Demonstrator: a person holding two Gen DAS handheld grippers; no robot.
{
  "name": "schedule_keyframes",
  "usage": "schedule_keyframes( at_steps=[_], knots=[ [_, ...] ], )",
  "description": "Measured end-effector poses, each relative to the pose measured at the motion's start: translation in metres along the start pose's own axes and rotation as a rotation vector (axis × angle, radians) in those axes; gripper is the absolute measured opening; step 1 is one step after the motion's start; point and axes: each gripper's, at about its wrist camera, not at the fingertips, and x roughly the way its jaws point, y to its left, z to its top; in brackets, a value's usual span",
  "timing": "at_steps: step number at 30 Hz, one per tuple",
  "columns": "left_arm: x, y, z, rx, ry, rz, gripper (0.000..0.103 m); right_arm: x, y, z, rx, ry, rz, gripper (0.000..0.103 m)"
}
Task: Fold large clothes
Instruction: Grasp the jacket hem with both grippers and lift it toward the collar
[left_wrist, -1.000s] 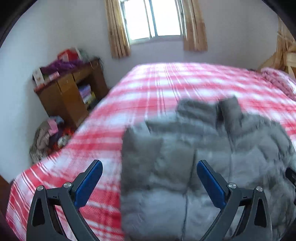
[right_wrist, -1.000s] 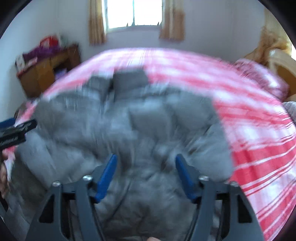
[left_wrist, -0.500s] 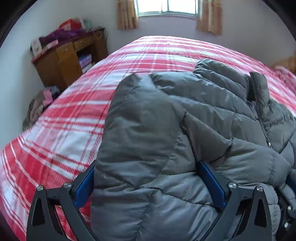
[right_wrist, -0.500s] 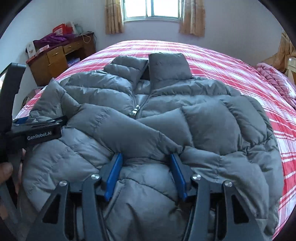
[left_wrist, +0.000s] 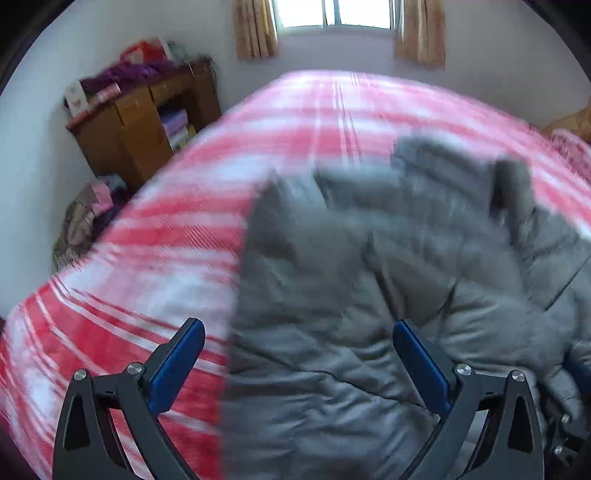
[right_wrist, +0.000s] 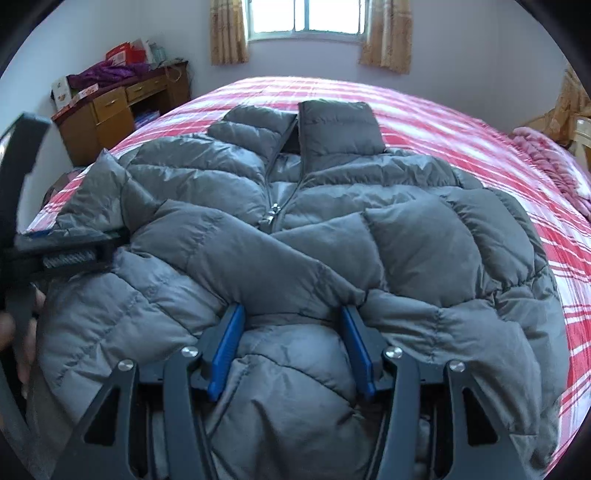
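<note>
On plaid bed (right_wrist: 461, 122), grey puffer jacket (right_wrist: 406, 229), apparently half-zipped (collar upright), sleeves crossed

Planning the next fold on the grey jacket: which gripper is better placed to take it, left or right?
Right, probably. The right gripper already has a bulge of the grey jacket between its opening jaws, near the hem. The left gripper is wide open at the jacket's edge, half over the bedspread.

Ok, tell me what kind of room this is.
Most likely a bedroom in a home. A large bed with a red and white plaid cover fills the room, a cluttered wooden desk with drawers stands against the wall, and a curtained window sits behind. A grey puffer jacket lies on the bed.
</note>
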Motion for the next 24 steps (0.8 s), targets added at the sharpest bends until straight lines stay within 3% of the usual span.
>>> schedule_keyframes(
  at_steps=[2, 4, 8, 15, 18, 24],
  knots=[
    [-0.019, 0.005, 0.020, 0.008, -0.044, -0.035, 0.102, -0.010, -0.009, 0.008, 0.022, 0.032, 0.053, 0.087],
    [-0.023, 0.002, 0.041, 0.023, -0.057, -0.029, 0.102, -0.027, -0.019, 0.020, 0.029, 0.013, 0.084, 0.095],
    [-0.010, -0.017, 0.084, 0.048, -0.059, -0.008, 0.102, -0.032, -0.045, 0.063, 0.054, -0.028, 0.041, 0.095],
    [0.035, -0.048, 0.159, -0.030, 0.007, -0.105, 0.102, 0.005, -0.096, 0.145, 0.214, -0.038, 0.014, 0.097],
    [0.062, -0.064, 0.177, -0.038, 0.042, -0.130, 0.102, 0.026, -0.109, 0.173, 0.254, -0.021, 0.025, 0.099],
    [0.122, -0.092, 0.190, -0.025, 0.114, -0.094, 0.102, 0.070, -0.114, 0.208, 0.271, 0.019, 0.021, 0.099]
  ],
)
